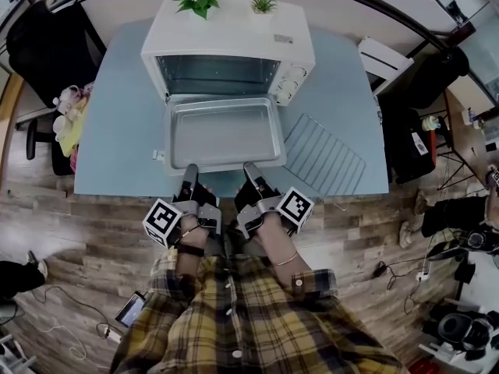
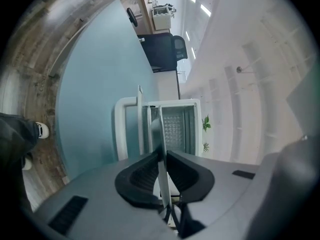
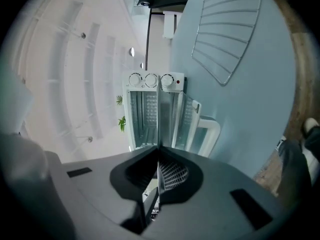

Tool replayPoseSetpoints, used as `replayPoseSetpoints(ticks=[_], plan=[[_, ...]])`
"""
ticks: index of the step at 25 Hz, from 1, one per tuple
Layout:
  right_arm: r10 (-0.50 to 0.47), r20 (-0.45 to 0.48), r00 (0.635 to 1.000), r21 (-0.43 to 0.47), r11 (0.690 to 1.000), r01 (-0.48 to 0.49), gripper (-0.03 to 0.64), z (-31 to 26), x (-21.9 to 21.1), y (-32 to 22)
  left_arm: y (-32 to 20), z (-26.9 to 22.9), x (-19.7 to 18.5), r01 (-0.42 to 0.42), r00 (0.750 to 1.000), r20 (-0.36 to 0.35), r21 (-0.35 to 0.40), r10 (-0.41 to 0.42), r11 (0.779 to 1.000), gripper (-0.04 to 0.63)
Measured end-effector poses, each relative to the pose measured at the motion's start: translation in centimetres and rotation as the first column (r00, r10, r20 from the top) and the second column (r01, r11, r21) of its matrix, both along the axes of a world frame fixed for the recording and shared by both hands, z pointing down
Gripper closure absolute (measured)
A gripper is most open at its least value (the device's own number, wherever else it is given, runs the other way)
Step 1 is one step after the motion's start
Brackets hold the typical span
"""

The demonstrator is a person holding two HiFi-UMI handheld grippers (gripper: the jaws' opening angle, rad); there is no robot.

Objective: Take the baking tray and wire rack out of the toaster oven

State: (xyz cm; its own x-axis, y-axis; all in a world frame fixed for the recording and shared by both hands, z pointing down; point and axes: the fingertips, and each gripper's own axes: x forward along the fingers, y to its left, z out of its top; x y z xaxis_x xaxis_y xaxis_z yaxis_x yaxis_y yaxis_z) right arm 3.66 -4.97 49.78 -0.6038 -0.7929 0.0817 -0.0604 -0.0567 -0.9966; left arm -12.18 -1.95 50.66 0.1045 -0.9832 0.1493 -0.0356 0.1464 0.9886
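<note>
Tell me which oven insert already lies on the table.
The wire rack, flat on the table right of the oven; the baking tray is held by the left gripper and right gripper.

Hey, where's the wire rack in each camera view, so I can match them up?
Head view: the wire rack lies flat on the blue table, right of the baking tray.
Left gripper view: not in it.
Right gripper view: upper right, on the table.
Shared landmark: the white toaster oven, door open, shows in all three views.
</note>
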Motion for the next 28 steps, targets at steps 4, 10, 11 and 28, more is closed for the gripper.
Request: replayPoseSetpoints(ticks=[4,10,11,28], plan=[[0.029,0.004,1.000,-0.012,0.999,-0.029,0.601,0.5,1.9,1.5,1.2,0.5,1.9,-0.030,1.000,0.003,-0.021,0.030,0.999,0.546],[0.140,0.009,0.990,-0.019,0.990,-0.139,0.601,0.9,6.7,3.1,1.2,0.4,6.5,-0.129,0.992,-0.002,-0.013,0.129,0.992,0.546],[0.163,0.010,0.987,-0.021,0.987,-0.162,0.601,0.9,7.6,3.3,1.1,0.5,7.4,-0.153,0.988,0.002,-0.020,0.153,0.988,0.546],[0.560,-0.011,0.828,-0.022,0.828,-0.560,0.601,1.2,24.1,5.9,-2.7,1.0,24.9,-0.557,0.831,-0.012,-0.030,0.556,0.830,0.540]])
